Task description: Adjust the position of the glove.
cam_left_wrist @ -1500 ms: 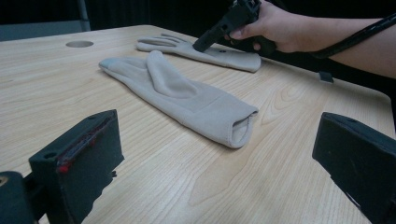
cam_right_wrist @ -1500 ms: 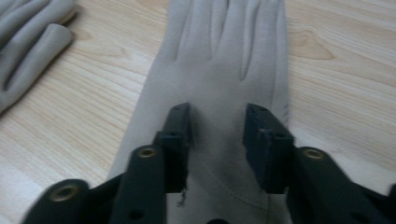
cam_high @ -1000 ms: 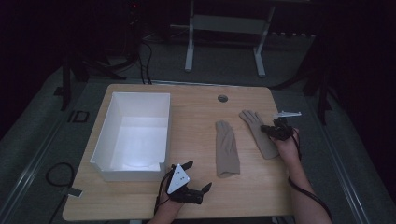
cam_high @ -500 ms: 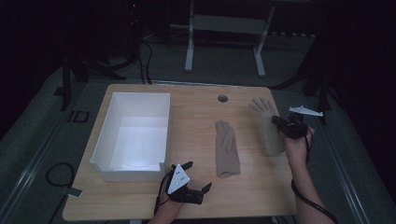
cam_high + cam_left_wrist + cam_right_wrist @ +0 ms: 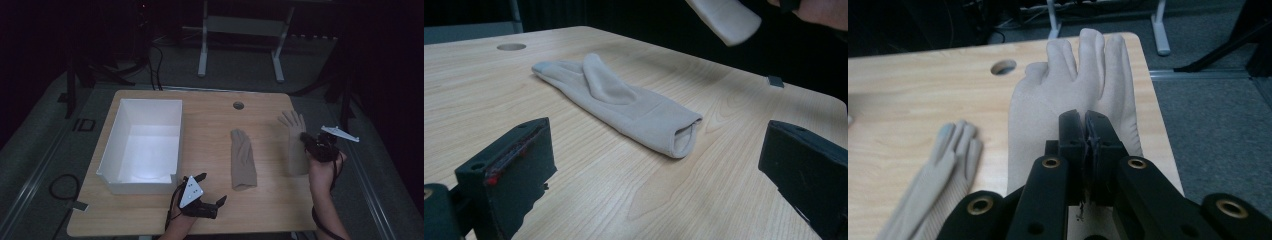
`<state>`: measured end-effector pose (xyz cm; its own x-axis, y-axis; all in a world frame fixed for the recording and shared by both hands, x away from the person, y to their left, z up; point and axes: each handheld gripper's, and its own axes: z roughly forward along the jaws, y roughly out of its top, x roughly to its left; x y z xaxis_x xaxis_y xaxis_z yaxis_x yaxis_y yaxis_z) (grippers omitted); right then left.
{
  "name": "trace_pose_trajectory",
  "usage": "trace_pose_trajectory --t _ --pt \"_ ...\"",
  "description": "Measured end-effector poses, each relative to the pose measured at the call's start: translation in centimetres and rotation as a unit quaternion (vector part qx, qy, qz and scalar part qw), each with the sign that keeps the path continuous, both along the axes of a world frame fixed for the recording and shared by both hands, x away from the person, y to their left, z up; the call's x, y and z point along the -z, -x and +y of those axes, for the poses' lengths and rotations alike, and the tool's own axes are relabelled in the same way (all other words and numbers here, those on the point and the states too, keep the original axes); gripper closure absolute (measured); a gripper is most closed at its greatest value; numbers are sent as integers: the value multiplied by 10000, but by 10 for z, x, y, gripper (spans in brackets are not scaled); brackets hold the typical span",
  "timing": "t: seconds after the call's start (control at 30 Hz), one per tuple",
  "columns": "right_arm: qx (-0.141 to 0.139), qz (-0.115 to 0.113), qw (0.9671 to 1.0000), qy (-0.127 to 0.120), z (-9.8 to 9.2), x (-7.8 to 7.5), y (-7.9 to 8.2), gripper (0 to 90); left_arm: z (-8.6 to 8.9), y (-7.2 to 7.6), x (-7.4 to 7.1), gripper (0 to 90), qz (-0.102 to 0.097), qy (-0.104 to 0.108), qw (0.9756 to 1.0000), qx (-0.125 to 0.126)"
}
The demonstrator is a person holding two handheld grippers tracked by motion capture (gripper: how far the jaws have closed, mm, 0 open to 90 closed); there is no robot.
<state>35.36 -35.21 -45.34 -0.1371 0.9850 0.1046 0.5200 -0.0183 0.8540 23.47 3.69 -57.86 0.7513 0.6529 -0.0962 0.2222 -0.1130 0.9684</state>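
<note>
the right gripper [image 5: 311, 145] has its jaws pressed together on the near edge of a beige glove [image 5: 296, 145] at the right side of the table [image 5: 210, 120]. in the right gripper view the two black jaws meet with a thin fold of the glove [image 5: 1068, 100] pinched between them — the fabric hangs away from the jaws, its fingers pointing toward the far edge of the table [image 5: 923, 85]. in the left gripper view the cuff end of this held glove [image 5: 724, 20] shows off the wood, up in the top of the picture.

a second glove [image 5: 242, 159] lies flat near the middle of the table, fingers pointing away from the person, cuff toward the near edge. it is well apart from the held one. in the left gripper view it [image 5: 624, 105] lies ahead of the jaws, thumb folded over the palm, open cuff facing the camera.

the left gripper [image 5: 202, 200] rests at the near edge of the table, jaws spread wide with nothing between them — it sits just in front of the white bin [image 5: 115, 150], near the second glove's cuff but not touching it.

the bin stands on the left half of the table. a round hole [image 5: 238, 105] is set in the wood near the far edge.
</note>
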Motion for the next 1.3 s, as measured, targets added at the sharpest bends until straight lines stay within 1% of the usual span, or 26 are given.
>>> trace_pose_trajectory --t 0.03,0.13,0.17,0.2,0.27,0.3,0.33,0.43,0.53,0.57,0.6,0.67,0.73,0.77,0.8,0.83,0.93,0.97,1.0,1.07,1.1,1.17,1.2,1.23,1.27,1.3 --pt "77 8 10000 18 0 6 6 868 0 0 0 18 -1 0 10000 -5" --pt "105 65 9999 5 0 13 11 868 0 0 0 18 -15 -21 10000 2" --pt "144 121 9998 -29 0 21 15 867 0 0 0 17 -9 -16 10000 3" --pt "144 121 9998 -29 0 21 15 867 0 0 0 17 -9 -16 10000 3" --pt "173 234 9996 -66 0 30 16 867 0 0 0 17 -6 -18 10000 3" --pt "184 315 9993 -77 1 38 17 866 0 0 0 17 -8 -17 10000 6" --pt "184 315 9993 -77 1 38 17 866 0 0 0 17 -9 -17 10000 9" --pt "167 519 9984 -127 0 53 14 864 0 0 0 18 -7 -15 10000 12" --pt "172 580 9981 -123 0 56 12 864 0 0 0 18 -6 -15 10000 11" --pt "178 613 9979 -97 0 60 10 863 0 0 0 18 -7 -18 10000 14" --pt "183 723 9972 -54 -1 67 6 861 0 0 0 18 -9 -19 10000 14" --pt "184 793 9967 -2 -1 73 3 856 0 0 0 18 -9 -20 10000 19" --pt "185 852 9962 -34 -1 77 2 851 0 0 0 18 -8 -20 10000 21" --pt "163 981 9950 3 -2 89 0 823 0 0 0 18 -5 -18 10000 25" --pt "163 981 9950 3 -2 89 0 823 0 0 0 18 -7 -24 10000 27" --pt "131 1047 9944 16 -2 93 -1 773 0 0 0 18 -11 -29 10000 31" --pt "84 1098 9939 31 -2 94 -2 763 0 0 0 18 -9 -27 10000 31" --pt "76 1077 9942 8 -3 93 -2 741 0 0 0 18 -3 -20 10000 31" --pt "-80 945 9955 -30 -3 86 -1 668 0 0 0 18 -5 -24 10000 34" --pt "-227 827 9963 -27 -4 77 -1 626 0 0 0 18 -10 -25 10000 36" --pt "-395 807 9959 31 -5 73 -1 602 0 0 0 18 -11 -26 10000 39" --pt "-709 710 9948 184 -8 66 -3 593 0 0 0 18 -14 -28 10000 39" --pt "-856 707 9934 292 -9 62 -4 583 0 0 0 18 -14 -29 10000 38" --pt "-1070 697 9905 504 -13 58 -6 584 0 0 0 18 -15 -30 10000 39" --pt "-1070 697 9905 504 -13 58 -6 584 -1 0 0 18 -13 -25 10000 37" --pt "-1176 700 9889 572 -15 56 -6 586 -1 0 0 18 -14 -13 10000 32"
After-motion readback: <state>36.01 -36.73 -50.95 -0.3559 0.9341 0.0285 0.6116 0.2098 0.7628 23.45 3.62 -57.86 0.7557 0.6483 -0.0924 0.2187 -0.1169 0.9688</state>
